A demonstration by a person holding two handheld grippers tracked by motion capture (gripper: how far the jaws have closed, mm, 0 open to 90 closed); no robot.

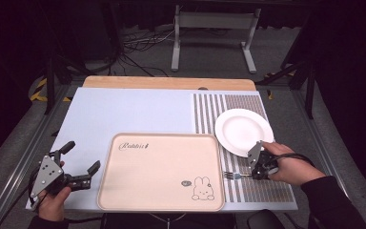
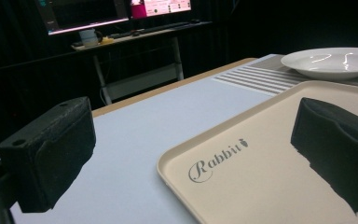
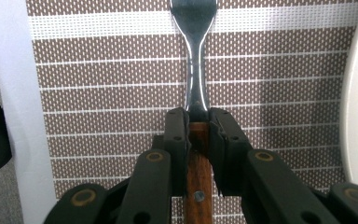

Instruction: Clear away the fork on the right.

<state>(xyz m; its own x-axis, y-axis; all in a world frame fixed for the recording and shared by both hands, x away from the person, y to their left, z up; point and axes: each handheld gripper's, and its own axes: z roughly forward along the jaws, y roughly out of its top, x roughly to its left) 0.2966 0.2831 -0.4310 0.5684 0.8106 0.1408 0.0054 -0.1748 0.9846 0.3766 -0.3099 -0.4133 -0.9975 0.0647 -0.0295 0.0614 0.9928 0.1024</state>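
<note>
The shiny metal fork with a brown wooden handle (image 3: 196,93) lies flat on the brown and white striped place mat (image 3: 98,93). In the right gripper view it runs straight up the middle of the frame, with its handle at the bottom and its metal head at the top edge. The right gripper (image 3: 197,135) has its two black jaws pressed on the wooden handle, one on each side, right where the wood meets the metal.

In the high view the fork (image 1: 232,175) is in the lower right of the frame. It lies sideways there, with its prongs pointing left toward the beige plastic tray with a bunny picture (image 1: 124,191). The round white plate (image 1: 243,130) sits just above it.

The left gripper (image 1: 82,164) is in the lower left of the high view, beside the tray. Its jaws are wide apart with nothing between them.
</note>
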